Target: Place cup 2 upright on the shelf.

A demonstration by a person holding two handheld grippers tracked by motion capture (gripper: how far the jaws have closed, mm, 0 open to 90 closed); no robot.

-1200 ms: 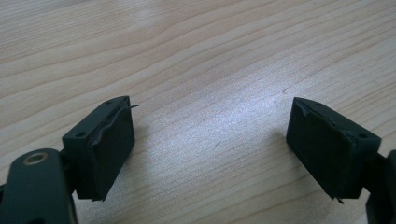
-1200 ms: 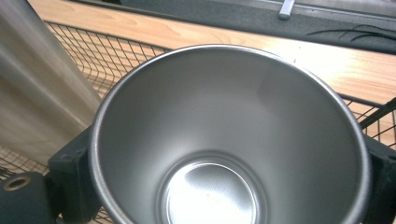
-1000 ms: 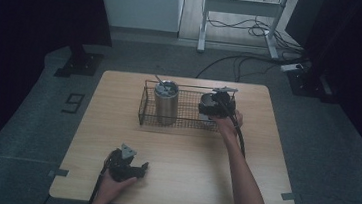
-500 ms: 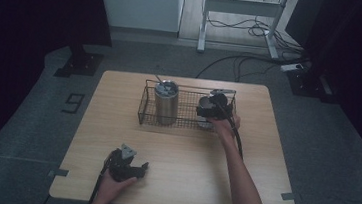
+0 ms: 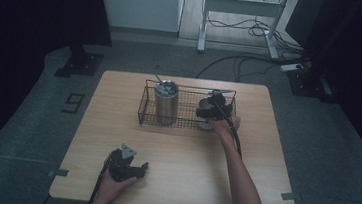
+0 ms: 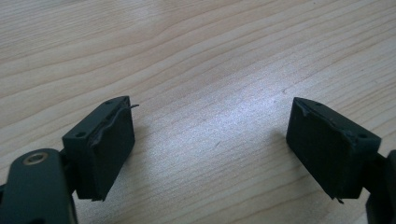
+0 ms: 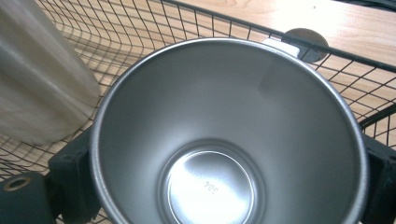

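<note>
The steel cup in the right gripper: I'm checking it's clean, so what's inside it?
The steel cup looks empty: bare metal walls and a stamped base. The wire basket floor beneath it is hidden.

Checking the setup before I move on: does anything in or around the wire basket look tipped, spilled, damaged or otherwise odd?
Nothing stands out. The wire basket sits square on the table. The tall tumbler stands upright in it, and the steel cup, between the right gripper jaws, is empty and undented. No spill shows.

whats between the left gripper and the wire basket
Bare wooden table in the high view; nothing lies between the left gripper and the wire basket.
</note>
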